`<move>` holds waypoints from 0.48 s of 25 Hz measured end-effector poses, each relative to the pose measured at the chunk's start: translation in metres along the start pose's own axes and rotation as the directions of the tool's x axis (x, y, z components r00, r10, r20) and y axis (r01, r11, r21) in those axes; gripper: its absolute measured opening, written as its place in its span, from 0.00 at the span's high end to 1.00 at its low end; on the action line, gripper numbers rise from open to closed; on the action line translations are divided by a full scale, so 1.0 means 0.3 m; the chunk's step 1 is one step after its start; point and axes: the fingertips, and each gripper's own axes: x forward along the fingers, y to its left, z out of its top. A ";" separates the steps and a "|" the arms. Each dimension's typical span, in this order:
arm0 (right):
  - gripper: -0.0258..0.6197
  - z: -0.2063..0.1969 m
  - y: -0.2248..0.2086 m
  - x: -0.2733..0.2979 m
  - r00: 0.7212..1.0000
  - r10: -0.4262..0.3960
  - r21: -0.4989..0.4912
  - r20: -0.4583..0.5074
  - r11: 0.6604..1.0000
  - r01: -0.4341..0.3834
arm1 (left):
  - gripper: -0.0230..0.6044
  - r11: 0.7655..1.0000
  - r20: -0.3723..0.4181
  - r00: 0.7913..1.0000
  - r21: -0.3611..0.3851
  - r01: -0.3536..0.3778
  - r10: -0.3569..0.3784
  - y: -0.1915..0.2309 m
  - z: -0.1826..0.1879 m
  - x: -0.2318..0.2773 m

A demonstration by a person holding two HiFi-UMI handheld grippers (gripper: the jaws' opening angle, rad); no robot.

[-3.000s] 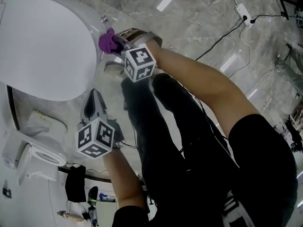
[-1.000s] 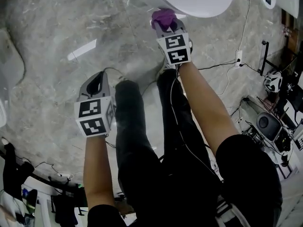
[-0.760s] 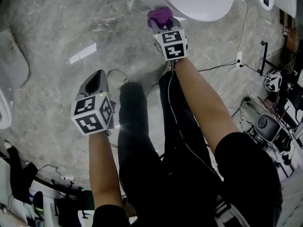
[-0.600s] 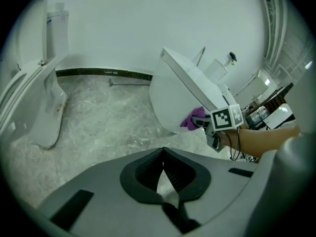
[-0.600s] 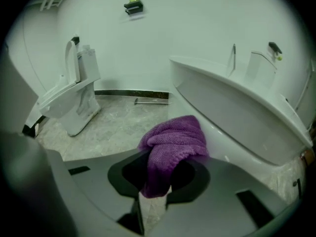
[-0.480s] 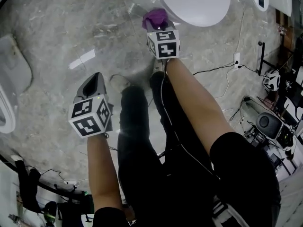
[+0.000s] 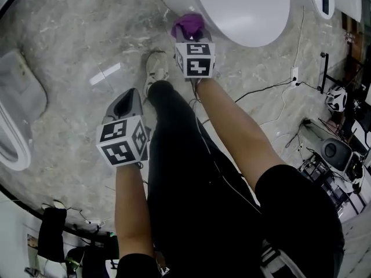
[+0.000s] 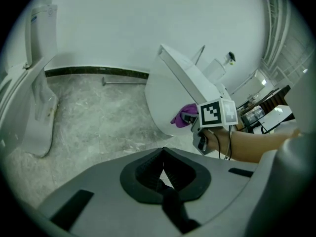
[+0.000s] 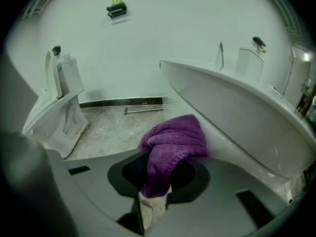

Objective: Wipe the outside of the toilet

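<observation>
The white toilet (image 7: 246, 7) sits at the top of the head view, around 12 to 1 o'clock. Its lid is down.

The right gripper (image 7: 188, 35) reaches up toward 12 o'clock, right at the side of the bowl. Its jaws are closed tight on a purple cloth (image 7: 186, 23). In the right gripper view the right gripper (image 9: 154, 201) pinches the bottom end of the purple cloth (image 9: 173, 142), and the cloth puffs out above the jaws. The right side of the cloth touches the outside of the toilet (image 9: 242, 117), low on the round bowl.

The left gripper (image 7: 128, 102) is at about 8 o'clock from the cloth, well apart from the toilet. It hangs over the grey stone floor (image 7: 75, 33). In the left gripper view the left gripper (image 8: 162, 174) has its jaws pressed together at the tips, with nothing between them. That view looks across the floor at the toilet (image 8: 165, 100) and the other gripper at about 2 o'clock.

A second white toilet (image 7: 17, 120) is at 9 o'clock in the head view. The person's legs (image 7: 191, 172) in black trousers are in the middle, and one shoe (image 7: 155, 68) stands on the floor just left of the right gripper. Black cables (image 7: 272, 88) lie on the floor at 3 o'clock.
</observation>
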 end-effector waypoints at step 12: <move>0.83 0.189 0.053 0.147 1.000 -0.005 0.226 0.017 0.974 0.001 | 0.95 1.000 -0.006 1.000 0.009 0.001 0.000 0.074 0.348 0.095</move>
